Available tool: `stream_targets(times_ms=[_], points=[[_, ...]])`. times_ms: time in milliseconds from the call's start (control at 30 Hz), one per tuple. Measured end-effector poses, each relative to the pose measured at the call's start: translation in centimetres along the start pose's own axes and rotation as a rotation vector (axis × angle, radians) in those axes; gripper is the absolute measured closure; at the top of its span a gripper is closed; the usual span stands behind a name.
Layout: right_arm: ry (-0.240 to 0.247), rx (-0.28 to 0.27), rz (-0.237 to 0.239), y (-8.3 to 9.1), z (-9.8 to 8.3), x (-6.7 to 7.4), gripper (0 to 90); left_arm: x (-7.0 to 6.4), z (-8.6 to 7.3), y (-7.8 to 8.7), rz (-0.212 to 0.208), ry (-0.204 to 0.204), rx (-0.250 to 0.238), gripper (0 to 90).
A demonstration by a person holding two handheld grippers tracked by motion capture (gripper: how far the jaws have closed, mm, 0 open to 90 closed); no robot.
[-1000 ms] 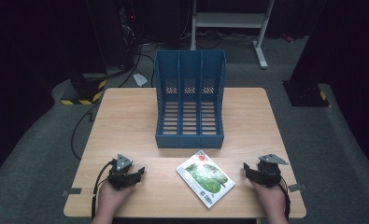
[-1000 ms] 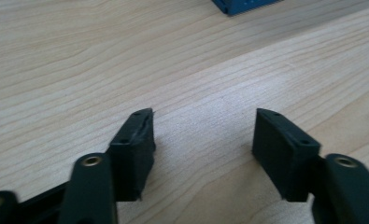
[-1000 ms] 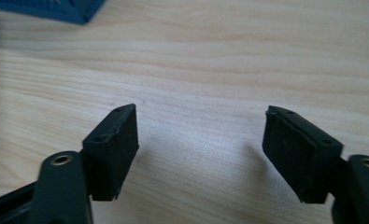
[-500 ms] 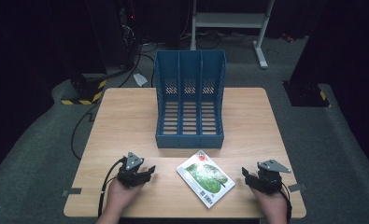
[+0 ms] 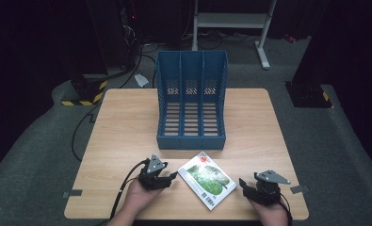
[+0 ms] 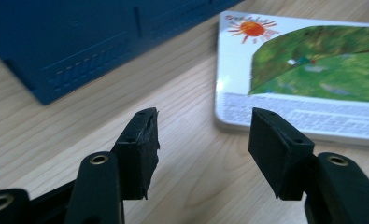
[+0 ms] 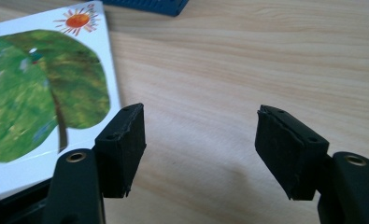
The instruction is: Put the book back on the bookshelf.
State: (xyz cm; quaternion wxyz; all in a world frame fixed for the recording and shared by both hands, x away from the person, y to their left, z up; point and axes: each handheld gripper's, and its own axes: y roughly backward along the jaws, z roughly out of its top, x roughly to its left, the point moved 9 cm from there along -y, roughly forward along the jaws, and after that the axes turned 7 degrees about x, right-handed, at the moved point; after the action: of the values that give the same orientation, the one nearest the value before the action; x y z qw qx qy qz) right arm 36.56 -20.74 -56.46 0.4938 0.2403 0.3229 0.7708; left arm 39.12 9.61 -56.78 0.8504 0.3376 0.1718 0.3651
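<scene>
Wooden table [image 5: 127,122] carries a blue three-slot file rack [image 5: 191,101], and the picture book [image 5: 206,179] lies flat just in front of it, askew, between the two grippers. Likely risk: the book is thin and flush on the wood, so jaws coming in level could shove it into the rack or skid over the cover instead of catching an edge. Left gripper [image 5: 170,176] sits low, aimed at the book's left edge, right gripper [image 5: 244,183] low off its right corner; both have just been closing but stand apart with nothing between them.
</scene>
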Motion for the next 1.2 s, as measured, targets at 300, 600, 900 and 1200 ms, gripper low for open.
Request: stream_targets(times_ms=[300, 600, 900, 1200], points=[[0.048, 0.04, 0.022, 0.1, -1.2, 1.7, 34.2, -1.8, 1.3, -2.2, -0.041, -0.012, 0.016, 41.3], [0.074, 0.083, 0.035, -0.5, -2.0, 2.2, 34.8, -2.6, 1.4, -2.9, -0.09, 0.019, 0.028, 42.3], [0.061, 0.079, 0.034, -0.9, -1.5, 2.2, 36.5, -2.5, 0.8, -2.4, -0.101, 0.029, 0.028, 43.4], [0.079, 0.08, 0.039, -2.0, -0.2, 3.1, 37.7, -2.1, -0.4, -1.2, -0.113, 0.052, 0.027, 44.5]])
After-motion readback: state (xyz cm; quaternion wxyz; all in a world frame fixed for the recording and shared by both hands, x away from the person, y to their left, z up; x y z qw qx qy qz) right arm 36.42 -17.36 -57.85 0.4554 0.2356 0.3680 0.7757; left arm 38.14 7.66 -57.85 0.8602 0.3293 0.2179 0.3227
